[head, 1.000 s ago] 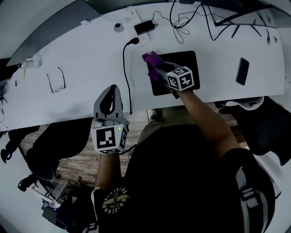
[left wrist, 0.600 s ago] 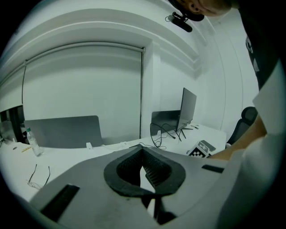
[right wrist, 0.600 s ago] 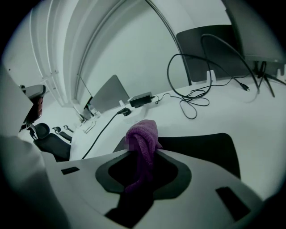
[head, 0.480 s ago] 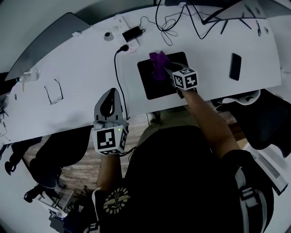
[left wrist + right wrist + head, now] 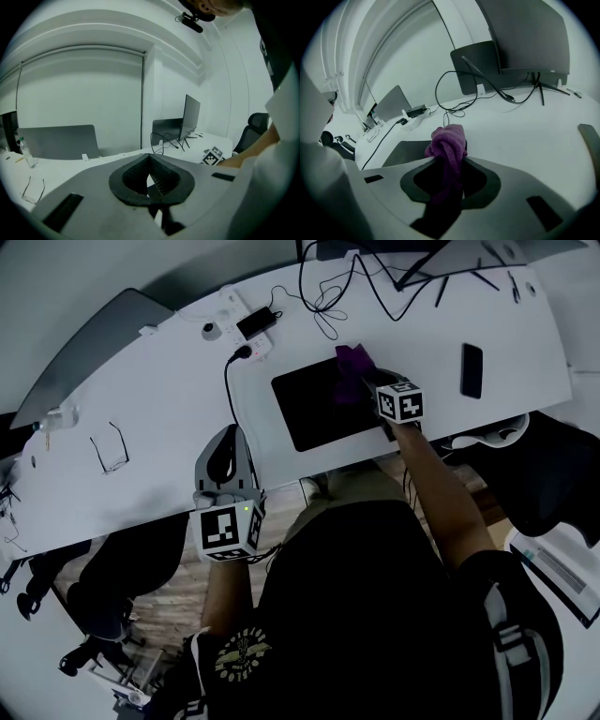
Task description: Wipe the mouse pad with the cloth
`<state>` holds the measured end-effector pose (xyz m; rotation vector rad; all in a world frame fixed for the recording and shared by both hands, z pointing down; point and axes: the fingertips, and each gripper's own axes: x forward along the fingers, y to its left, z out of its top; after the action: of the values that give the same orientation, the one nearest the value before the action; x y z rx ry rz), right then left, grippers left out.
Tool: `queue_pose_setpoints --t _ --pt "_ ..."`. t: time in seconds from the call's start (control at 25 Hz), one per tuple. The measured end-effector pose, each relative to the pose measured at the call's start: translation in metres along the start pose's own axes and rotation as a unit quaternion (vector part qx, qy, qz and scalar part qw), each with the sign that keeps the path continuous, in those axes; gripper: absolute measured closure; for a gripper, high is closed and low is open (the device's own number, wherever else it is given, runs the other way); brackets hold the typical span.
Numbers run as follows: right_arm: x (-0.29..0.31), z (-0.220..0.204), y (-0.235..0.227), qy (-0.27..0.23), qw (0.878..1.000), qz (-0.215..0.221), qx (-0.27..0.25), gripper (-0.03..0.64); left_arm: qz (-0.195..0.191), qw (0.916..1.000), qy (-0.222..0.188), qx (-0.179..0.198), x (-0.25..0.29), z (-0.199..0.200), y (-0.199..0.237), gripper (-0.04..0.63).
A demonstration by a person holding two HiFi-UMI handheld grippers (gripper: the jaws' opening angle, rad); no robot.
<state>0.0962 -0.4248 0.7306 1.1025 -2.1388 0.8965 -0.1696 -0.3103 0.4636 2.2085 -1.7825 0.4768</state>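
Observation:
A black mouse pad (image 5: 314, 411) lies on the white desk (image 5: 169, 427), near its front edge. My right gripper (image 5: 364, 382) is shut on a bunched purple cloth (image 5: 351, 367), which rests on the pad's far right part. In the right gripper view the cloth (image 5: 449, 140) bulges out past the jaws, with the pad (image 5: 404, 152) to its left. My left gripper (image 5: 228, 435) hovers at the desk's front edge, left of the pad, away from it. Its jaws (image 5: 150, 157) meet at the tips with nothing between them.
A power strip with an adapter (image 5: 246, 322) and tangled cables (image 5: 323, 292) lie behind the pad. A dark phone (image 5: 471, 369) lies to the right, glasses (image 5: 109, 448) and a small bottle (image 5: 56, 418) to the left. A black chair (image 5: 548, 479) stands at the right.
My right gripper has dragged the cloth rightward along the pad's far edge, from its left corner to its right part. The left gripper has stayed by the desk's front edge.

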Motion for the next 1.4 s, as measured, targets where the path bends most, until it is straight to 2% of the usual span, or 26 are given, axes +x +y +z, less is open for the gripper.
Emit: queue_pose_setpoints --t 0.16,0.28,0.48,0.8,0.96,1.12,1.28,1.4 --pt "-0.015 -0.004 -0.025 -0.006 0.999 -0.037 0.010 0.514 0.003 1.0000 -0.006 0.000 -0.006 0.002 0.001 0.594" --pt "-0.030 0.000 -0.025 -0.030 0.999 -0.027 0.030 0.514 0.006 0.9999 -0.008 0.000 -0.015 0.000 0.004 0.594" --pt "-0.066 0.021 0.029 -0.076 0.996 0.043 0.017 0.514 0.013 0.9998 -0.014 -0.003 -0.031 0.000 0.012 0.594" --pt "-0.084 0.027 0.145 -0.082 0.985 0.149 -0.003 0.514 0.026 0.9995 -0.018 -0.001 -0.068 -0.006 0.025 0.594" --pt "-0.079 0.019 0.192 -0.072 0.979 0.190 -0.006 0.514 0.037 0.9992 -0.016 0.002 -0.090 -0.010 0.033 0.594" --pt "-0.064 0.001 0.226 -0.052 0.976 0.211 -0.009 0.514 0.052 0.9984 -0.022 0.002 -0.109 -0.012 0.042 0.594" --pt "-0.041 -0.029 0.240 -0.020 0.978 0.209 -0.014 0.514 0.063 0.9978 -0.023 0.000 -0.125 -0.019 0.051 0.594" --pt "-0.023 -0.056 0.235 0.012 0.982 0.187 -0.024 0.514 0.070 0.9973 -0.020 -0.003 -0.135 -0.026 0.058 0.593"
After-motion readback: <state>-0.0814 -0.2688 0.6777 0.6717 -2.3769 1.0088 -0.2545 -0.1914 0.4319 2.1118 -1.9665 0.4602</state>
